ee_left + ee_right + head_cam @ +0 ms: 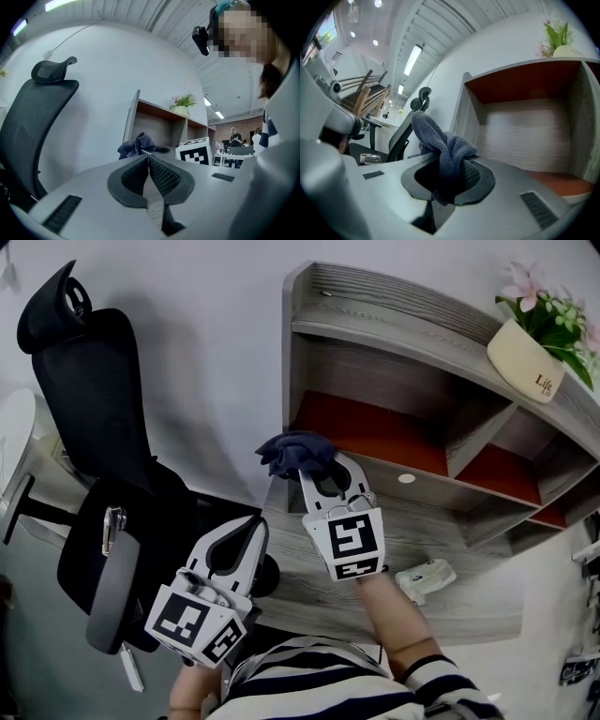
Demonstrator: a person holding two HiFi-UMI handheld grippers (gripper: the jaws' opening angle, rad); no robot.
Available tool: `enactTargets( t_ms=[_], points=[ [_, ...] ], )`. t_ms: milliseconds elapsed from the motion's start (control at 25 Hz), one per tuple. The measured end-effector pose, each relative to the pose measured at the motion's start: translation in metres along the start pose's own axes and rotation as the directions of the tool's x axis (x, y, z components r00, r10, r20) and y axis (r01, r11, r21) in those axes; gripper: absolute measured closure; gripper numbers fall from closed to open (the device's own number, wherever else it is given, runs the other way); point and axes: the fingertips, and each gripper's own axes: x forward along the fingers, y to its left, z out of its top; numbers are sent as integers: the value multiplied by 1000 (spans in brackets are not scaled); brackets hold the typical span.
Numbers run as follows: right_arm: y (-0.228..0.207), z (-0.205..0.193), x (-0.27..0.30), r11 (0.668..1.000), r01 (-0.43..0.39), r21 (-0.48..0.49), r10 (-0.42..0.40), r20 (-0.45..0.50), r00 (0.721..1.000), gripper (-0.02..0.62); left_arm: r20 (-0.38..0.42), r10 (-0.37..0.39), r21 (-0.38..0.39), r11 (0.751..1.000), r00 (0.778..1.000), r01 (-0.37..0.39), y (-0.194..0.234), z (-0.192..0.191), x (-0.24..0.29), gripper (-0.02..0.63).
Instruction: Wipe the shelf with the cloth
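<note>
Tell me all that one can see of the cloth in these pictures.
The cloth is dark blue, soft and thick, like terry or microfibre. It is crumpled into a bunch, and the right claw is shut on its middle, so folds stick up and out past the tips. It is held at the lower left corner of the shelf, in front of the red-floored compartment. Whether it touches the wood, I cannot tell.

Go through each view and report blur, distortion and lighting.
Head view: sharp and evenly lit, but the wide lens bows the shelf into curves. Left gripper view: strong barrel distortion, with bright ceiling strips glaring at the top left. Right gripper view: the shelf's back panel is smeared, as if by motion, while the cloth is crisp.
</note>
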Motion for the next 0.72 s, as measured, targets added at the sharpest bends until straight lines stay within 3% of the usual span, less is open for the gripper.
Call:
enactTargets(
  t_ms=[320, 720],
  points=[
    [-45, -10, -30, 994, 111, 4, -111, -31, 993, 520, -12, -94, -6, 996, 995, 94, -21, -4, 24, 586],
    [-99, -24, -79, 965, 262, -19, -263, -65, 963, 520, -29, -213, -11, 977, 977, 213, -50, -8, 51, 586]
  ],
)
